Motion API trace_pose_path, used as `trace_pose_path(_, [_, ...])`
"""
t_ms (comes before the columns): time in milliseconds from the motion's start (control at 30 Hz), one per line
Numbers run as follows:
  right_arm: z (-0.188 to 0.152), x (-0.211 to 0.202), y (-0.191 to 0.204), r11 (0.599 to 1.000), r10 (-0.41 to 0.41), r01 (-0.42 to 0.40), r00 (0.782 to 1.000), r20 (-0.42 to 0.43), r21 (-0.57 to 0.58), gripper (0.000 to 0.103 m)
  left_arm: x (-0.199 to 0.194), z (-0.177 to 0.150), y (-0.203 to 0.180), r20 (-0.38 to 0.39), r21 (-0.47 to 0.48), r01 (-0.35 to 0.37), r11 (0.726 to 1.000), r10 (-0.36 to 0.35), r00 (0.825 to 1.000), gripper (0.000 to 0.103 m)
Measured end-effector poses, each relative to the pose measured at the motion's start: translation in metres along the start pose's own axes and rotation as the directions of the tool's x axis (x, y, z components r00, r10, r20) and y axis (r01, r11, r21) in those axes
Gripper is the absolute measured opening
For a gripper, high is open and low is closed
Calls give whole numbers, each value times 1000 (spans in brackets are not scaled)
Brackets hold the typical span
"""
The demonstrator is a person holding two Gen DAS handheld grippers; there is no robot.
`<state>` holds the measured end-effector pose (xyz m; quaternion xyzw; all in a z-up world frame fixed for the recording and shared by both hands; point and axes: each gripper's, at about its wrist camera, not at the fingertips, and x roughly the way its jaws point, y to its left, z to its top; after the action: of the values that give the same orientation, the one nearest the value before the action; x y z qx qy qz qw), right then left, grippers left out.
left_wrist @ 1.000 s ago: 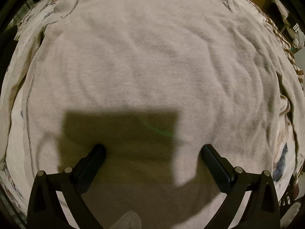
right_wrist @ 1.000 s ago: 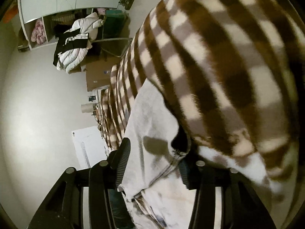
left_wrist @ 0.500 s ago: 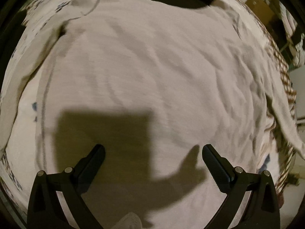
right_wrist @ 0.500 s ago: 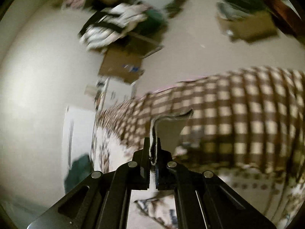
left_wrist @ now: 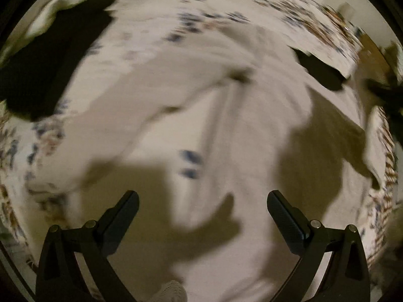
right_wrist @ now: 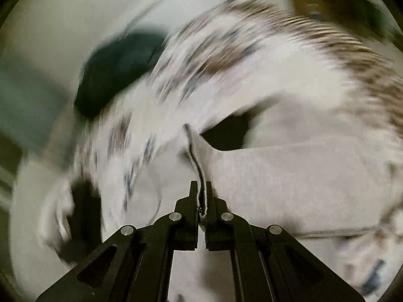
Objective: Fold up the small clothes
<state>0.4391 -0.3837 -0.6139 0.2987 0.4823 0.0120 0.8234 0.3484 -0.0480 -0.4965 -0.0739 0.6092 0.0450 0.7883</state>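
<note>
Both views smeared with motion blur; detail is poor.

My left gripper (left_wrist: 202, 207): fingers spread wide, nothing between them, hovering over the pale grey garment (left_wrist: 252, 115). A second ago this view was filled edge to edge by the flat grey cloth; now the camera sees more of the floral bedsheet (left_wrist: 221, 15) beyond it, and a sleeve-like part of the garment runs off toward the lower left. A black garment (left_wrist: 50, 63) lies at the upper left on the sheet, which did not show before. The gripper's shadow falls across the cloth just ahead of the fingers.

My right gripper (right_wrist: 200, 188): closed tight on the garment's seamed edge (right_wrist: 195, 161), the dark-stitched hem standing up from between the fingertips. A second ago the fingers were still apart around this edge with a brown checked blanket close overhead; half a second ago they had pinched it. Now the held edge is over the bedsheet, the rest of the grey cloth trailing away to the right (right_wrist: 302, 176). A dark green shape (right_wrist: 113, 75) sits beyond the bed's edge at upper left; too blurred to name. Brown checked blanket (right_wrist: 352, 58) lies at upper right.
</note>
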Motion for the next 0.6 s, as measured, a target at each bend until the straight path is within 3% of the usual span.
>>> trace_pose_path(167, [-47, 89, 63, 985, -35, 3, 983, -181, -174, 3, 3, -1, 40, 10, -54, -55, 997, 56, 998, 103])
trace_pose_path(367, [-75, 114, 76, 973, -67, -1, 955, -287, -231, 4, 10, 3, 60, -1, -103, -57, 993, 58, 998, 103])
trace_pose_path(467, [-67, 125, 82, 979, -46, -27, 936, -348, -202, 9, 7, 1, 64, -2, -118, -44, 992, 44, 999, 103])
trace_pose_path(500, [-66, 122, 77, 985, -18, -49, 926, -378, -165, 28, 6, 2, 66, -5, -128, -42, 991, 41, 999, 103])
trace_pose_path(533, [-62, 115, 67, 992, 31, -76, 915, -403, -97, 57, 3, 0, 70, -4, -141, -35, 989, 35, 999, 103])
trace_pose_path(600, [-51, 90, 51, 997, 73, -80, 929, -364, -4, 68, -3, -4, 82, 4, -188, -20, 982, 21, 1000, 103])
